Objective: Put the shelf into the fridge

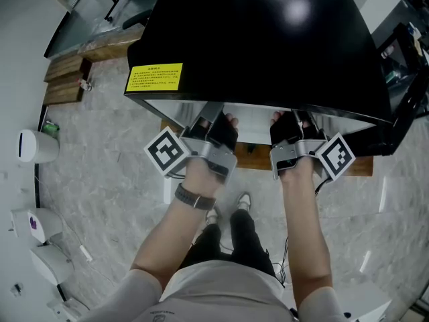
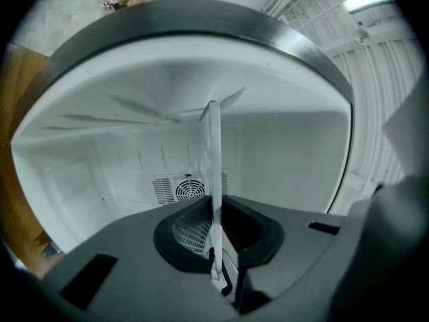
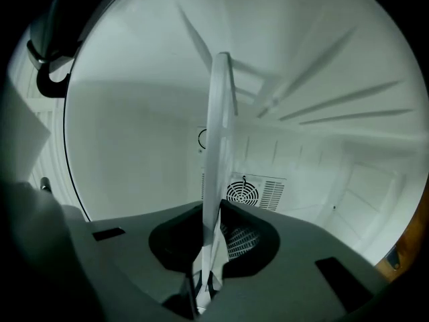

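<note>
At the far left of the head view, a white bin (image 1: 37, 145) stood on the marbled floor (image 1: 120, 200), with wooden planks (image 1: 64, 79) further up. The black fridge (image 1: 268, 39) filled the top of that view, a yellow label (image 1: 154, 77) near its left front corner. It sat on a wooden board (image 1: 352, 167).

The left hand (image 1: 213, 134) reached in under the fridge's front edge, its marker cube (image 1: 166, 151) just outside the opening and a watch (image 1: 194, 198) on the wrist. In its own view, the left gripper (image 2: 216, 247) had its jaws clamped on the near edge of the shelf (image 2: 213, 166). The shelf was a thin pale plate seen edge-on, and it ran from the jaws into the white interior toward a round fan vent (image 2: 188, 190) in the back wall.

The right hand (image 1: 289, 131) reached in alongside, well apart from the left, with its cube (image 1: 335, 156) also outside the opening. The right gripper (image 3: 213, 260) likewise had its jaws pressed shut on the shelf's near edge, and the plate stretched ahead into the cavity. The shelf therefore hung between the two grippers inside the fridge opening. Whether it rested on any side rail could not be told.
</note>
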Demonstrator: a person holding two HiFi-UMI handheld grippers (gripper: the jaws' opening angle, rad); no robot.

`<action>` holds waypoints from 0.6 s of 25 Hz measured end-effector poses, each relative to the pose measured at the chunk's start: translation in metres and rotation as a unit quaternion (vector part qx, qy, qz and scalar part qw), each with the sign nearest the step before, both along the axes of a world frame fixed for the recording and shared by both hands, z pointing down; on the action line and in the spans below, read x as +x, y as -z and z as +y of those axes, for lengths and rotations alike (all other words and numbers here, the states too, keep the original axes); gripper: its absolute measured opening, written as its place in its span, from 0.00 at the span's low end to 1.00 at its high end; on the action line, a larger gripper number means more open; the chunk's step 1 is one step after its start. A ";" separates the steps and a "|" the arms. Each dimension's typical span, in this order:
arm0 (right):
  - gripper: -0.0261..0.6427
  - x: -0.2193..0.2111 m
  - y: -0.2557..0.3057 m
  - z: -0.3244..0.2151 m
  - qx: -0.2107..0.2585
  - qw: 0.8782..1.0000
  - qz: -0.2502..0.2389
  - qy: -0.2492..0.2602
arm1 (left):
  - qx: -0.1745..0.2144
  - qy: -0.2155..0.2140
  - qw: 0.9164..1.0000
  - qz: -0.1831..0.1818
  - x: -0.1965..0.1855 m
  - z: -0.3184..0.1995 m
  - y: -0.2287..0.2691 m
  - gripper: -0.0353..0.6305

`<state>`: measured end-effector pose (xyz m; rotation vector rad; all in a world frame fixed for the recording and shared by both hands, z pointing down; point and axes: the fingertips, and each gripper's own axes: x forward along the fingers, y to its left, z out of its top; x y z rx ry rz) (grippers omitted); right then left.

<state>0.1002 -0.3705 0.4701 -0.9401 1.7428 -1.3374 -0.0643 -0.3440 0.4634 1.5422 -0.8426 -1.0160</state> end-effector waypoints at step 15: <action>0.11 -0.002 0.004 0.007 0.018 1.000 -0.013 0.000 | 0.009 -0.009 1.000 -0.018 0.007 0.007 0.004 0.11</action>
